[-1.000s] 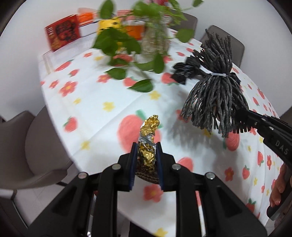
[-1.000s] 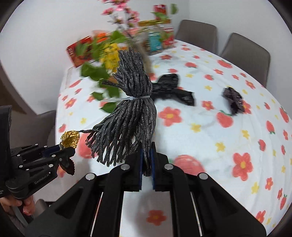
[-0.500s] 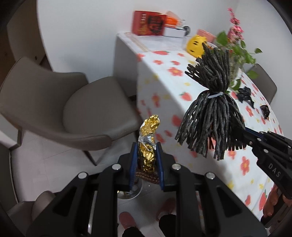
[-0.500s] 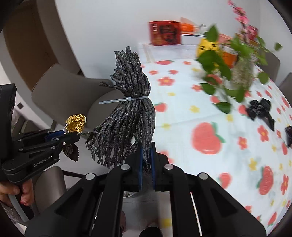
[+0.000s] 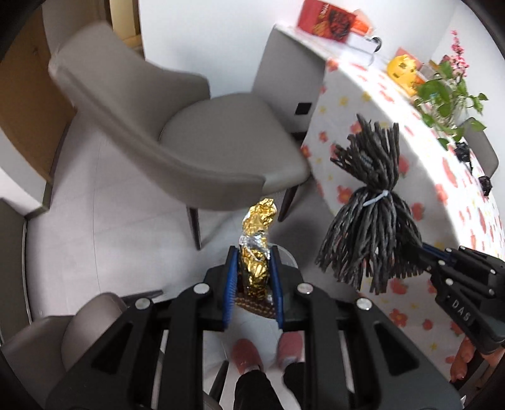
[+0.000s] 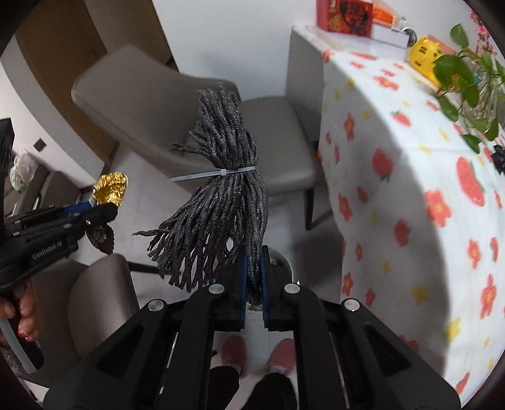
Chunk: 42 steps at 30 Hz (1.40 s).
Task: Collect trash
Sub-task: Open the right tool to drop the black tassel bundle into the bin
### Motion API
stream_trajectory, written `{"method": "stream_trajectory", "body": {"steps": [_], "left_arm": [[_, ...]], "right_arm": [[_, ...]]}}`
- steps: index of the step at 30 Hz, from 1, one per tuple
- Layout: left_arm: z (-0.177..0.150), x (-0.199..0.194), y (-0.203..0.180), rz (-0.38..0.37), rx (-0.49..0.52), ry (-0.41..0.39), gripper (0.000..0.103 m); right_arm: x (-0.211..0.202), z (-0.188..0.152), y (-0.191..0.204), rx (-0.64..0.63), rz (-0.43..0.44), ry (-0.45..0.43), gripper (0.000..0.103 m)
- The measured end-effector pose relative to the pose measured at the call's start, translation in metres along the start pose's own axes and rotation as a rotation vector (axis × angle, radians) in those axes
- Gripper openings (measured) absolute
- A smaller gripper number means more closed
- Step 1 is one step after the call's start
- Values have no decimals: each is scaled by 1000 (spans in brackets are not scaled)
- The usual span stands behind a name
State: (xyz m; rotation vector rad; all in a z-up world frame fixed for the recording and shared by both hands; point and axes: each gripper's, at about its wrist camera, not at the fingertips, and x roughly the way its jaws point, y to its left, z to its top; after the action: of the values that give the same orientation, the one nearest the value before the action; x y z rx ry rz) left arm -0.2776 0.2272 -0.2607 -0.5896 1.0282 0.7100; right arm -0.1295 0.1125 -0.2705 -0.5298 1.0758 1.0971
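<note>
My left gripper point(image 5: 252, 263) is shut on a crumpled gold foil wrapper point(image 5: 257, 239), which sticks up between its blue pads over the floor. The same wrapper point(image 6: 110, 187) and left gripper point(image 6: 104, 211) show at the left of the right wrist view. My right gripper point(image 6: 254, 271) is shut on a bundle of dark grey cords point(image 6: 225, 183) tied with a white zip tie; the bundle point(image 5: 369, 220) hangs beside the table in the left wrist view, held by the right gripper point(image 5: 429, 249). A round white bin point(image 6: 284, 261) lies below both grippers, mostly hidden.
A grey chair point(image 5: 195, 135) stands ahead on the pale floor. The table with a flowered cloth point(image 6: 410, 176) fills the right, bearing a plant point(image 6: 467, 85), a yellow object point(image 6: 424, 56), a red box point(image 6: 344, 14) and black scraps point(image 5: 464, 151). A person's pink shoes point(image 5: 265, 353) show below.
Both grippers swung off the tabletop to the left and tipped downward; they are over the floor beside the chair, each with its trash still clamped.
</note>
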Motion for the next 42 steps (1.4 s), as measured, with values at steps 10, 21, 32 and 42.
{"method": "stream_trajectory", "body": {"steps": [10,21,32,42], "left_arm": [[-40,100,29,6,-82,71,20],[-79,210,23,-12,-48,150,20],[-71,242,9,-50,-19,176,23],[-71,250,-16,-70,23,199,48]], "right_arm": [[131,-48,4,-73,10,133,7],[242,-87,-14,-88,-1,185,28],[239,-88,-40,-47,-22,165,29],[235,-86,-58,3,-42,153,29]]}}
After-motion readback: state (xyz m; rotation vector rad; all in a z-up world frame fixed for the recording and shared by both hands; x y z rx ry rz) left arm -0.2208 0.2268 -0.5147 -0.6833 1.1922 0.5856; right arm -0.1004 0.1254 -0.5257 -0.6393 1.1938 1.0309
